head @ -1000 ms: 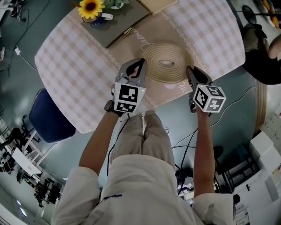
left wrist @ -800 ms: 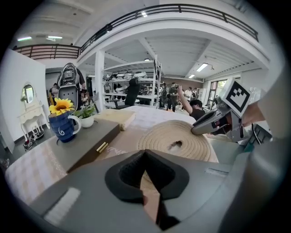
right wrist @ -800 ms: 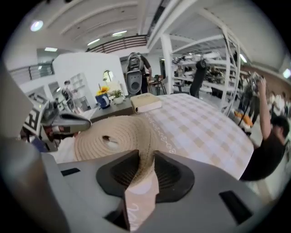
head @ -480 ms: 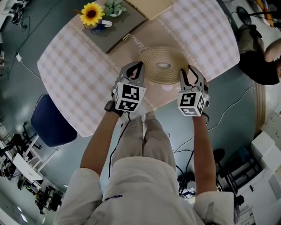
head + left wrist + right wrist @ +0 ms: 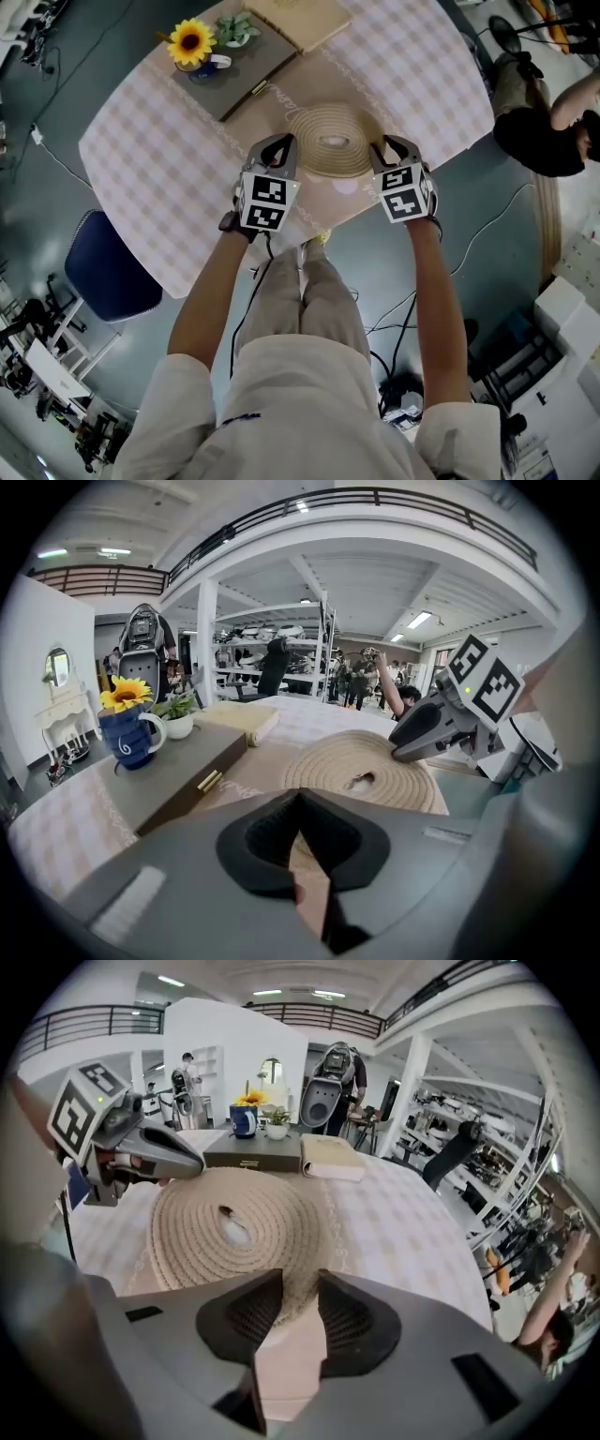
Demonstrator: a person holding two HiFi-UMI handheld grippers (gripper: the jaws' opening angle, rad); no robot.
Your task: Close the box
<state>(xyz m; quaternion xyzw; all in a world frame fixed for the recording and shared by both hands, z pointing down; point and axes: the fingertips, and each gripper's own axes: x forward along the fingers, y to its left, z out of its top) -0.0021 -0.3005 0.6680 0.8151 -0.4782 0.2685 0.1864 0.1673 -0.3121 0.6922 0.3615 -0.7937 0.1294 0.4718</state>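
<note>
Flanking coiled rope round (image 5: 336,141) at near edge of surface (image 5: 169,159), likely to steady both sides; left tongs (image 5: 284,142) pinched together; right tongs (image 5: 382,146) just opened wide, rim loose between.

Everything's bright and even, lit by ceiling lights (image 5: 419,619) high up in the hall, so the table (image 5: 159,159) only gets faint, soft shadows. Both gripper views are heavy fisheye, with railings and beams bowed and the corners gone black, and the left gripper (image 5: 300,803) and right gripper (image 5: 298,1283) sit up close as soft, slightly out-of-focus grey. The head view is sharp in the middle and stretched toward its edges.
</note>
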